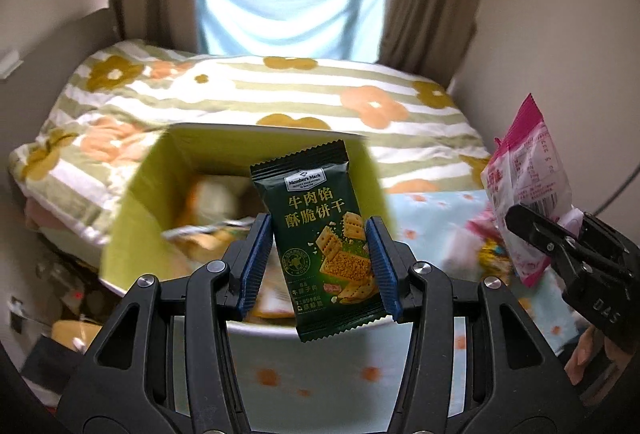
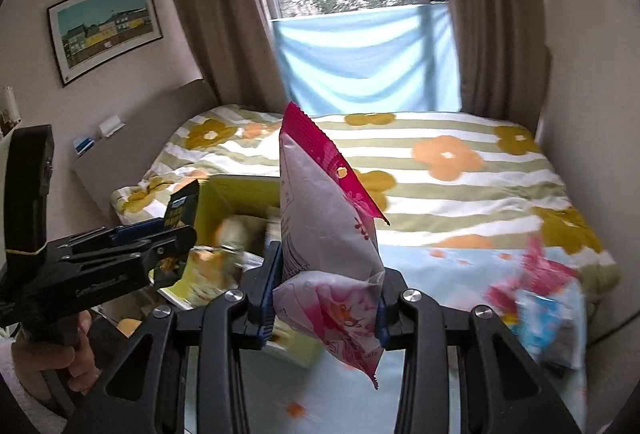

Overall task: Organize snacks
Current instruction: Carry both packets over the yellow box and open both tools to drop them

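While both packets hang above the bed (image 1: 224, 101), the yellow-green box (image 1: 132, 209) lies furthest left, open-topped and already holding blurred snack packs. Right of it, over its mouth, the left hand-held gripper (image 1: 320, 266) pinches the dark green biscuit packet (image 1: 320, 234) by its side edges, the blue pads pressed against the wrapper. Further right, the right hand-held gripper (image 2: 326, 298) is clamped on the pink and white snack bag (image 2: 328, 234), which stands tall and puffy above the pads. Furthest right, a few loose snacks (image 2: 536, 298) lie on the pale blue sheet (image 2: 440, 274).

Slippage looks the main risk: the green wrapper is slick and held only at its edges, so a tilt could drop it outside the box. The pink bag is air-filled and may squirm free, or catch the box rim when let go.
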